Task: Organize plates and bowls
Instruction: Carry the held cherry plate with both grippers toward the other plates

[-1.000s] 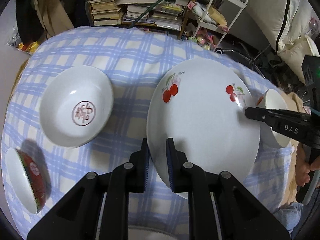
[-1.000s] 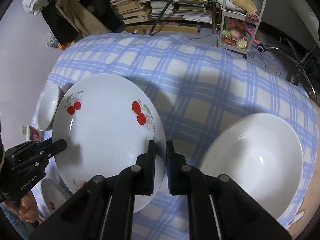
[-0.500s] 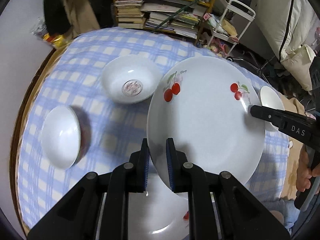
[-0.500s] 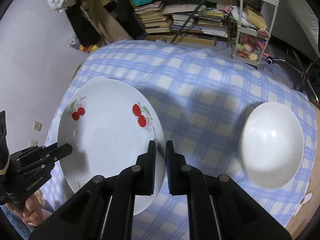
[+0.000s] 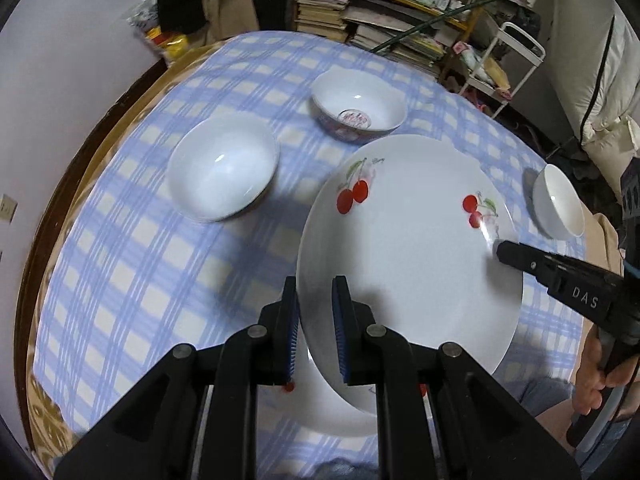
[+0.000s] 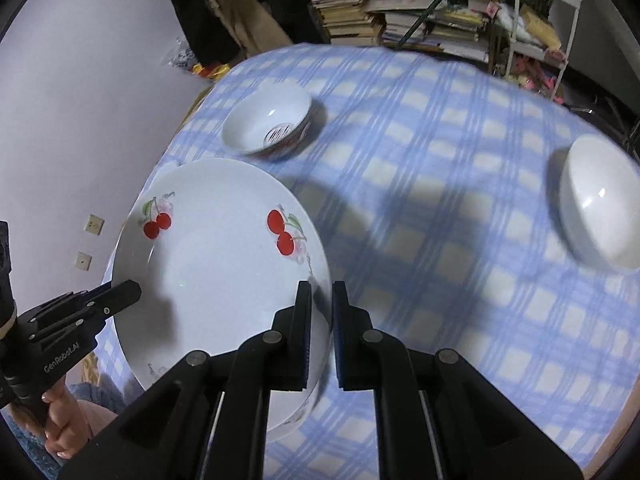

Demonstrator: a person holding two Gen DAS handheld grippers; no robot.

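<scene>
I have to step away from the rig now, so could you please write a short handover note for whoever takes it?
Left tongs and right tongs: each shut on opposite rims of the cherry plate, held above the checked tablecloth.
Another plate lies underneath.
Three bowls sit apart: the plain bowl, the bowl with the red mark, the small bowl.
Nothing looks stacked yet.
Left: set the plate down, gather the bowls.

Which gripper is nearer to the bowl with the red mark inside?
Left. The left gripper clamps the cherry plate's rim on the side towards that bowl; the right gripper clamps the opposite rim, farther away.
</scene>
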